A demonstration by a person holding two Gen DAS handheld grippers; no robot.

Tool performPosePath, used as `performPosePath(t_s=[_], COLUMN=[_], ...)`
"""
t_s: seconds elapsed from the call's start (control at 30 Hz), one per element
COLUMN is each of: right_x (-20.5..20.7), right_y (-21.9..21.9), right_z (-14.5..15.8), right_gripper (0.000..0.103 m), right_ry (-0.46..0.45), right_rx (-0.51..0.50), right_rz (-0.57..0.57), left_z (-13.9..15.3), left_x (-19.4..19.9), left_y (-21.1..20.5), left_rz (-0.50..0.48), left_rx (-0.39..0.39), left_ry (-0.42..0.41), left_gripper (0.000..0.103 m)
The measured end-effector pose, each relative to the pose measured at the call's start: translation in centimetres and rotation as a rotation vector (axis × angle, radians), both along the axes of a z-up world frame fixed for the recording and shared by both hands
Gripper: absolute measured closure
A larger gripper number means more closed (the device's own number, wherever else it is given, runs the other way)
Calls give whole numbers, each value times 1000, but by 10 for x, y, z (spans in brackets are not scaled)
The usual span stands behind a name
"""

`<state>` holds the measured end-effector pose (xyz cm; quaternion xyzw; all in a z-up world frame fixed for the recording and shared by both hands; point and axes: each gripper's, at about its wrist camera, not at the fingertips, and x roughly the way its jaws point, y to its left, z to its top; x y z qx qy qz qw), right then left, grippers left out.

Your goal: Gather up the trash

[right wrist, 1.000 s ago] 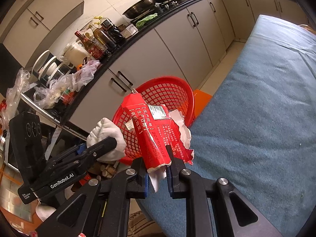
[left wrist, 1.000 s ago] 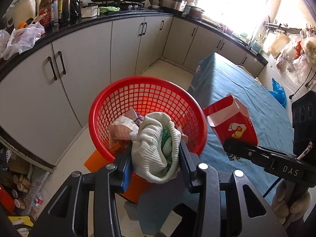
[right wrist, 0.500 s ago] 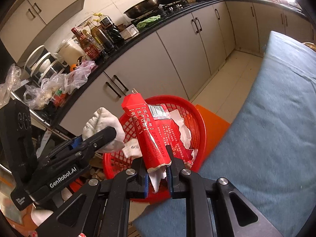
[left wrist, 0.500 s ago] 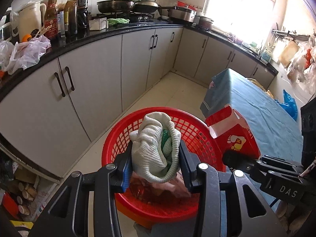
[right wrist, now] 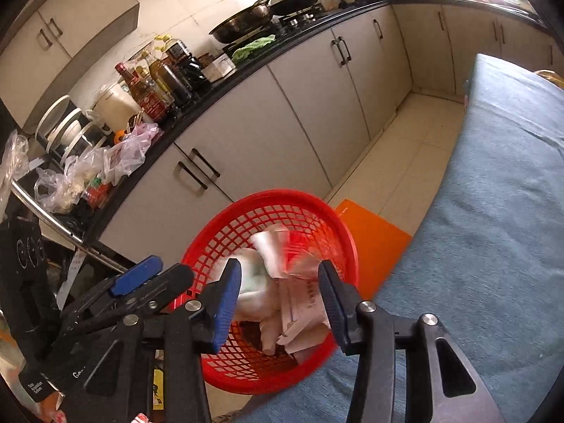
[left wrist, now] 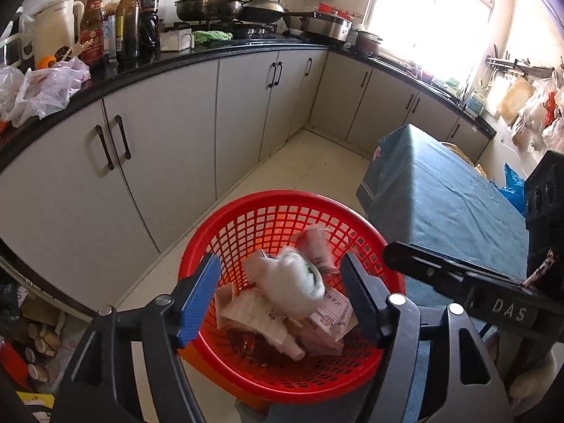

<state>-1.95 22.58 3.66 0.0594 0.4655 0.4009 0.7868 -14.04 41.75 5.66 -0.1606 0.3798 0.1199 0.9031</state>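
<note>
A red mesh basket (left wrist: 282, 195) holds paper and wrappers. A white knitted cloth wad (left wrist: 292, 282) is a blur dropping into it, free of the blue pads (left wrist: 199, 294) on either side. My left gripper (left wrist: 278, 292) hangs over the basket with its jaws opening and nothing pressed between them. In the right wrist view my right gripper (right wrist: 280, 296) is over the same basket (right wrist: 282, 194), jaws opening. The red carton (right wrist: 296, 250) is a red-and-white blur falling below them. The left gripper's blue pad (right wrist: 137, 278) shows at the left.
A table under a blue cloth (left wrist: 440, 194) (right wrist: 493, 211) borders the basket on the right. An orange surface (right wrist: 370, 239) lies under the basket. Grey cabinets (left wrist: 158, 158) and a black counter with bottles (left wrist: 123, 17) run along the left.
Both grippers have opened. The white cloth has left the left jaws and the red carton has left the right jaws. Both now drop into the basket.
</note>
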Motion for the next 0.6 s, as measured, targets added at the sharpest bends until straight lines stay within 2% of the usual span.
performPosePath(t_s=[0.17, 0.37, 0.43, 0.6], right_x=[-5, -22, -30, -51], right_y=[-14, -26, -30, -41], right_z=[4, 6, 7, 9], right_gripper=[53, 53, 52, 50], right_ry=[-17, -50, -68, -121], right_rx=[-14, -62, -80, -133], right_rz=[-29, -36, -36, -43], left_z=[4, 12, 16, 32], left_x=[-13, -33, -42, -68], left_y=[0, -8, -14, -32], left_rz=[17, 48, 70, 139], left_rx=[-17, 14, 51, 177], left_ry=[-16, -44, -59, -137], left_gripper=[32, 31, 30, 19])
